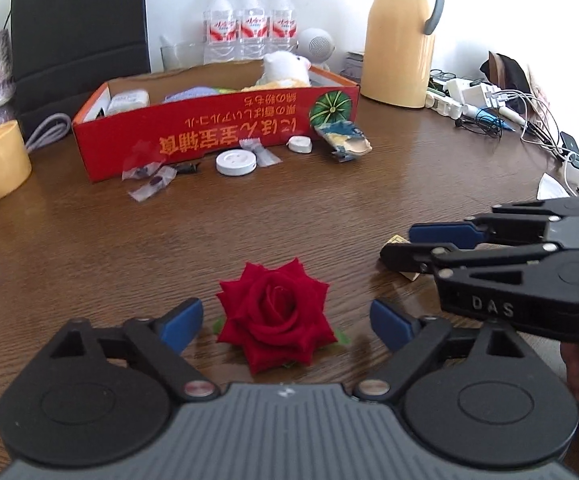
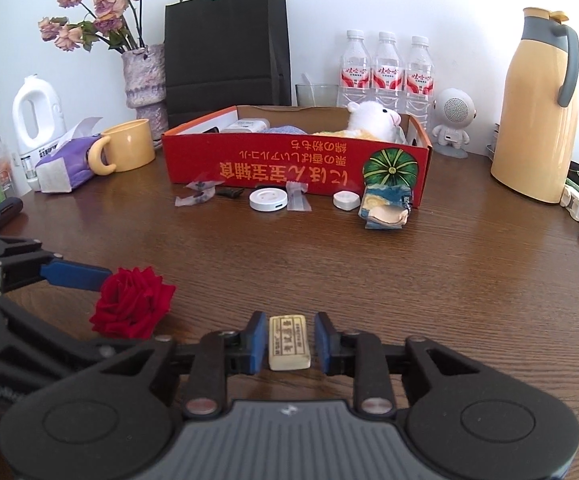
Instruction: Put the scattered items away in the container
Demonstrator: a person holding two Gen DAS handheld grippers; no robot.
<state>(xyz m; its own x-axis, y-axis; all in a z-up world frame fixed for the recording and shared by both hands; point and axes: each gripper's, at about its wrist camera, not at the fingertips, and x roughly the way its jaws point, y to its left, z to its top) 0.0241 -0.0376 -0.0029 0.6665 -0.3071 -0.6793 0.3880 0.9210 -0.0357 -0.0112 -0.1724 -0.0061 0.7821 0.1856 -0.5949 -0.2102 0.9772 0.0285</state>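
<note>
A red rose (image 1: 275,316) lies on the wooden table between the blue pads of my open left gripper (image 1: 285,322); it also shows in the right wrist view (image 2: 131,302). My right gripper (image 2: 289,340) straddles a small cream eraser-like block (image 2: 289,342), its pads close on each side with small gaps showing. The red cardboard box (image 2: 297,164) stands behind, holding a white plush toy (image 2: 373,120) and other items. In front of it lie a white round disc (image 2: 268,200), a small white tag (image 2: 346,200), clear candy wrappers (image 2: 197,196) and a crumpled blue packet (image 2: 385,208).
A yellow mug (image 2: 125,150) and tissue pack (image 2: 65,164) stand left of the box. A black bag (image 2: 225,48), vase (image 2: 145,80), three water bottles (image 2: 385,68), a speaker (image 2: 453,120) and a yellow thermos (image 2: 537,112) line the back. Cables and chargers (image 1: 489,100) lie at the right.
</note>
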